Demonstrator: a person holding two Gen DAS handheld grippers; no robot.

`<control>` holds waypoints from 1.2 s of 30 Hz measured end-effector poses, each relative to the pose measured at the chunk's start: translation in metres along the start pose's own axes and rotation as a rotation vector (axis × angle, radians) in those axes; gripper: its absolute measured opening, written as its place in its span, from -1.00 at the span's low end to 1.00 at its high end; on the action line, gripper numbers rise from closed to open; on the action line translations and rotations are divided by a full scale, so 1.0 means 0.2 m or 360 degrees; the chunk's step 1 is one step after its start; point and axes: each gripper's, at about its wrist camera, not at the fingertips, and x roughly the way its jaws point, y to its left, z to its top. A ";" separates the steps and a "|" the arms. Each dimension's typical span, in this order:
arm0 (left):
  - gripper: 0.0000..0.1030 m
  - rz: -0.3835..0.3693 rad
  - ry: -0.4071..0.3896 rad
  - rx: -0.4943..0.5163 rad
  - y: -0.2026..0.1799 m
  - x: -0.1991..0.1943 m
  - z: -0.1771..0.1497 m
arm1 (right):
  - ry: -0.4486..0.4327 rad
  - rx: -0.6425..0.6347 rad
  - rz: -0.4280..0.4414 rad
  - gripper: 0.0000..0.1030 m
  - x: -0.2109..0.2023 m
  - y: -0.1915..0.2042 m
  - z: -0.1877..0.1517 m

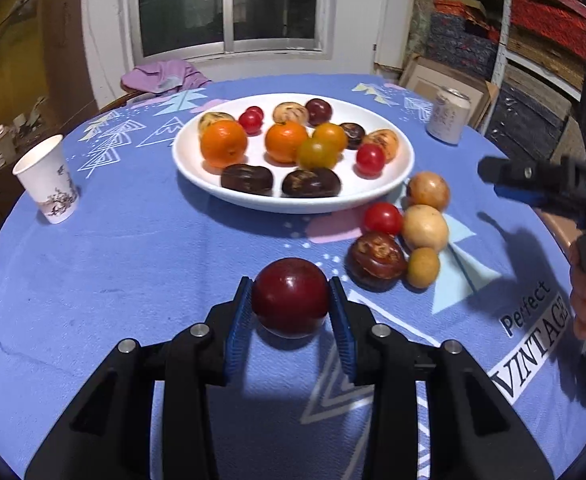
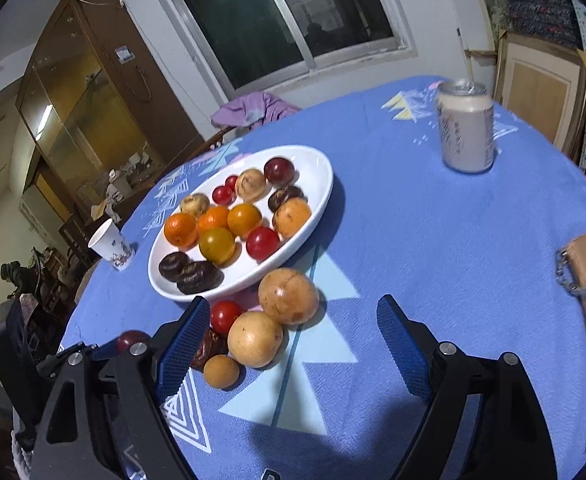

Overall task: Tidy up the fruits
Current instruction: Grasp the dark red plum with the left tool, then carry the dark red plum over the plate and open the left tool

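Blue patterned cloth covers the round desk. At left stands a paper cup; at upper centre, a white plate loaded with fruits. At lower centre, the left gripper fingers pinch a dark red plum. In the right wrist view, the right gripper fingers are spread above loose fruits just beside the plate.

A glossy dark-red round plum sits on the matt, nubbly blue woven tablecloth. Behind it gleams a smooth white glazed ceramic plate, flanked by a matt white paper cup and a brushed-metal drinks can. Ribbed blue rubber pads line matt black plastic fingers.
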 end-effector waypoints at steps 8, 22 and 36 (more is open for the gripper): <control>-0.27 -0.0008 0.0041 0.0027 -0.01 0.02 -0.01 | 0.0085 0.0087 0.0078 0.53 0.09 -0.01 -0.01; -0.27 0.0007 0.0075 0.0072 -0.05 0.05 -0.03 | 0.0239 0.0272 0.0169 -0.07 0.29 -0.05 -0.01; -0.27 -0.0044 0.0026 0.0042 -0.03 0.01 -0.02 | 0.0093 0.0117 0.0107 -0.14 0.14 -0.01 -0.03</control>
